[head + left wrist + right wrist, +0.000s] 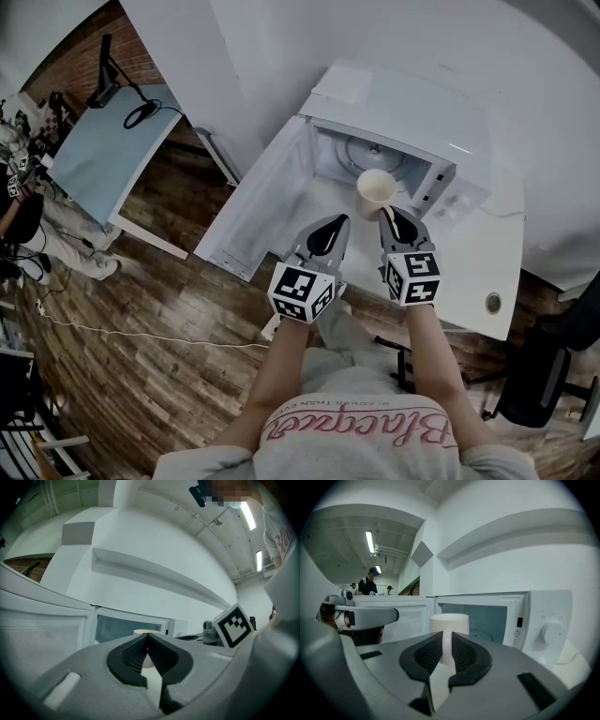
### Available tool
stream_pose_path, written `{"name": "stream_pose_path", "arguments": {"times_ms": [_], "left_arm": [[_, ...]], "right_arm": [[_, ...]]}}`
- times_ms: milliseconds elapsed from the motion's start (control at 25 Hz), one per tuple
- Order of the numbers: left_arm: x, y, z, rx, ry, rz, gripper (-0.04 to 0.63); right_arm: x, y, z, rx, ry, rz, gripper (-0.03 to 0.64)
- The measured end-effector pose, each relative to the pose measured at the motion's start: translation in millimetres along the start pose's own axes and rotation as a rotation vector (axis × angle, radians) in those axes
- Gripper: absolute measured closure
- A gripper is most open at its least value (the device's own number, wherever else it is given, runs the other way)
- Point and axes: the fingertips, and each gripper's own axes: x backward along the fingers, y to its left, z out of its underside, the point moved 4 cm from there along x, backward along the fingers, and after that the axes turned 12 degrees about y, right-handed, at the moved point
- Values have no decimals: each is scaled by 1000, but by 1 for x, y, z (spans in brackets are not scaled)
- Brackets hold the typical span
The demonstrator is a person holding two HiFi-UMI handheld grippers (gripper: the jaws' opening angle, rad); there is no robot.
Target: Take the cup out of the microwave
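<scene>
right fingers (465, 656) pinch the cup (449, 622) handle, left fingers (132, 654) together, empty, over white table (469, 274); wooden floor (169, 314) below

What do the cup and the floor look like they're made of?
The cup looks like glazed ceramic, possibly plastic: smooth, opaque off-white wall, moulded handle. The floor looks like wood or wood-look planks: brown grain, seams between boards.

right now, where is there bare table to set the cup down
Bare tabletop lies right of the right gripper, which holds the cup, between the microwave front and the table's near edge. Left is crowded: the open door and left gripper.
</scene>
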Motion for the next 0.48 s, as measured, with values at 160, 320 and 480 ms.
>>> {"name": "stream_pose_path", "arguments": {"times_ms": [160,320,480], "left_arm": [[5,-2,-2,-4,8,5,589],[7,-4,-6,-3,-5,9,589],[6,-10,-4,10,-4,19,589]], "right_arm": [[6,5,-1,-10,3,-10,566],[14,8,-3,7,3,-15,566],[25,5,-1,3,10,-9,566]]}}
